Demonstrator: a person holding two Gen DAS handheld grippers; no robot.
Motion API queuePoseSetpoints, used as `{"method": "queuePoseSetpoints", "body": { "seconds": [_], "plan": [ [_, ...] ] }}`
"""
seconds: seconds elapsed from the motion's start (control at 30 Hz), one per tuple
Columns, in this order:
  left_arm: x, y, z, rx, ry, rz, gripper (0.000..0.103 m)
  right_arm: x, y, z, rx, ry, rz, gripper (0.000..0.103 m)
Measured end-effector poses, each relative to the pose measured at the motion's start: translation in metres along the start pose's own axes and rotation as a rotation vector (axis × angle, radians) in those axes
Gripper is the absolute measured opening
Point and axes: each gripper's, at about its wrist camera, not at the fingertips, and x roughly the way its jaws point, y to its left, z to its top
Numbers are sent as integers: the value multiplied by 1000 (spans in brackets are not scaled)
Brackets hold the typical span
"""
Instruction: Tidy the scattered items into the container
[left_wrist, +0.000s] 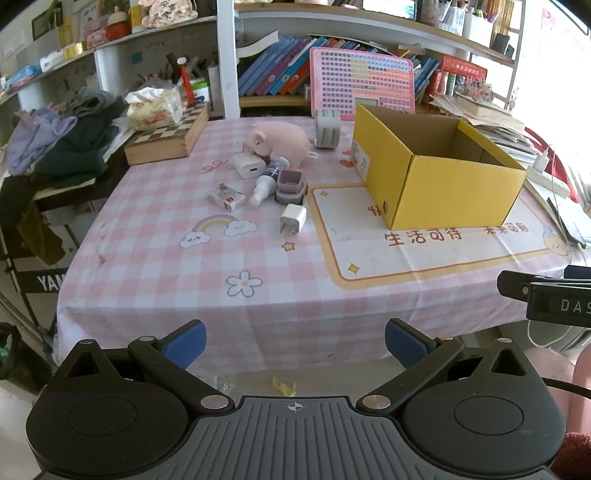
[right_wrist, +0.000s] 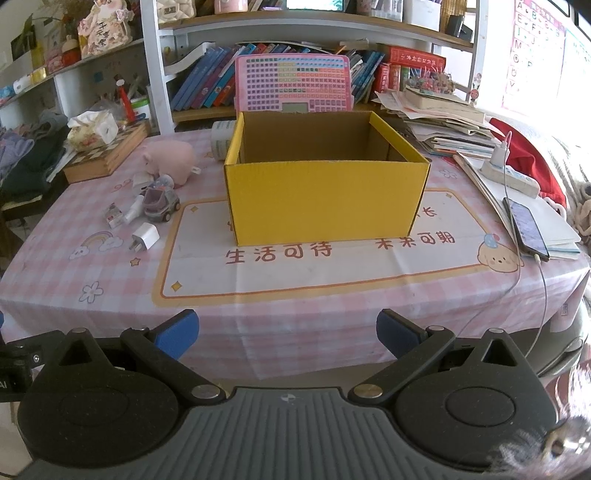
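Both tongs, left (left_wrist: 295, 343) & right (right_wrist: 287, 334), hung wide apart & empty off the worktop (left_wrist: 155, 273) edge; items lay left of yellow box (right_wrist: 325, 199), so best start w/ nearest white plug (left_wrist: 293, 219), gripping its flat sides.

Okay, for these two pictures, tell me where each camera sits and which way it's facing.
Left wrist: on the left gripper, off the table's near edge, facing the scattered items left of the yellow box; open blue fingers show.
Right wrist: on the right gripper, facing the box head-on; open fingers show.
Shared: box, pink plush pig, white charger.
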Motion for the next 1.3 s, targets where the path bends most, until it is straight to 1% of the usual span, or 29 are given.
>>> {"method": "queuePoseSetpoints", "body": {
  "seconds": [1.3],
  "plan": [
    [3,-1,0,6,17,17,103,7,3,1,-10,19,11,103]
  ]
}}
